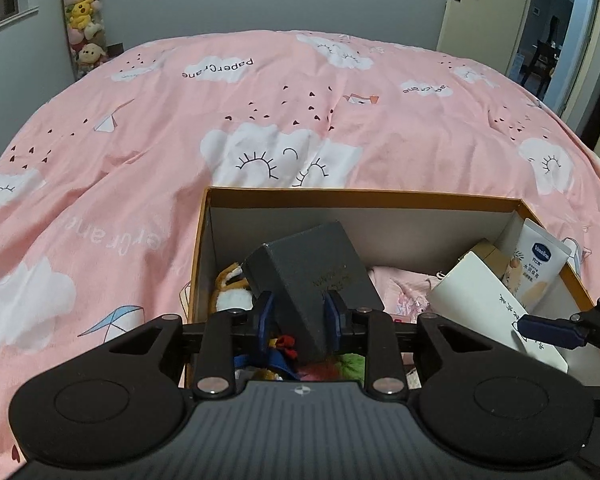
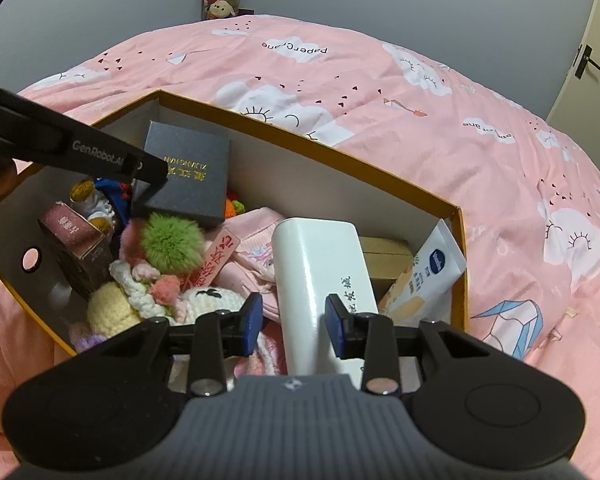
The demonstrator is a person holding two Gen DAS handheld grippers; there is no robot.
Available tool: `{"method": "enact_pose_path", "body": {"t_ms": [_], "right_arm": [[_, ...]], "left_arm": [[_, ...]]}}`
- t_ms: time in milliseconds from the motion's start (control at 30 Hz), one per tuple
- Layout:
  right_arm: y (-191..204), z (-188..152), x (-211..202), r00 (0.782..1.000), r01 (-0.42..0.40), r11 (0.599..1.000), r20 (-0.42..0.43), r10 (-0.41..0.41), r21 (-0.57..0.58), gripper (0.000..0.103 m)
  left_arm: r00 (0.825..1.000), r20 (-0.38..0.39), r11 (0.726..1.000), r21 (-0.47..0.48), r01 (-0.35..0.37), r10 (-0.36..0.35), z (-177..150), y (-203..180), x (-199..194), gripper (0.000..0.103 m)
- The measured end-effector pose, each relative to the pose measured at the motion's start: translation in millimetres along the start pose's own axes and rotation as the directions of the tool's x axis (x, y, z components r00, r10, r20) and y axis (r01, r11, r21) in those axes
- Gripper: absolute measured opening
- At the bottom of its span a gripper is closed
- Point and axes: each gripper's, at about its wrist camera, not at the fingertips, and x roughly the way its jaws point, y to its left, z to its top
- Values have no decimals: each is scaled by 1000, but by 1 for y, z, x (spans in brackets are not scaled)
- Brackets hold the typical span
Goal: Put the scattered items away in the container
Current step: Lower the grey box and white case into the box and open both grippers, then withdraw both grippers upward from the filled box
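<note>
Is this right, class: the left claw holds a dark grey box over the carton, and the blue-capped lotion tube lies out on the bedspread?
No. The lotion tube leans inside the carton, in its corner, as the right wrist view shows. The left claw does hold the dark grey box over it.

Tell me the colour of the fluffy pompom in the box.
Green pompom, clearest in the right wrist view.

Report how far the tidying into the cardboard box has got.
Nearly done. The cardboard box already holds the plush toys, a lotion tube and pink clothing. In hand: the left gripper is clamped on the black gift box above the pile; the white box lies between the right gripper's pads, with a gap on its left side. Left: set both down. The visible bedspread shows nothing loose.
</note>
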Motion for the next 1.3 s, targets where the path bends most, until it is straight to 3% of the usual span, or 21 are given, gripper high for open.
{"method": "enact_pose_path", "body": {"t_ms": [200, 300, 367, 500, 667, 1067, 1300], "right_arm": [[-1, 0, -6, 1000, 1, 999, 14, -1, 33, 52], [-2, 2, -14, 999, 5, 998, 38, -7, 55, 57], [-3, 4, -21, 998, 5, 997, 59, -9, 78, 61], [-4, 7, -37, 995, -11, 992, 98, -2, 128, 68], [-3, 10, -57, 990, -36, 982, 143, 9, 184, 73], [-2, 7, -91, 972, -36, 964, 234, -27, 264, 85], [-2, -6, -98, 962, -43, 948, 269, -45, 314, 86]], "left_arm": [[999, 49, 1000, 28, -8, 7, -4, -4, -13, 33], [994, 106, 998, 56, -6, 0, -3, -10, -32, 41], [991, 136, 998, 60, 2, -10, -2, -12, -45, 55], [982, 191, 998, 66, -22, 9, -1, -20, -69, 56], [968, 252, 997, 59, -41, 25, -3, -24, -95, 69], [936, 342, 995, 13, -96, 86, -19, -29, -128, 87], [934, 338, 992, -2, -123, 116, -34, -34, -126, 87]]}}
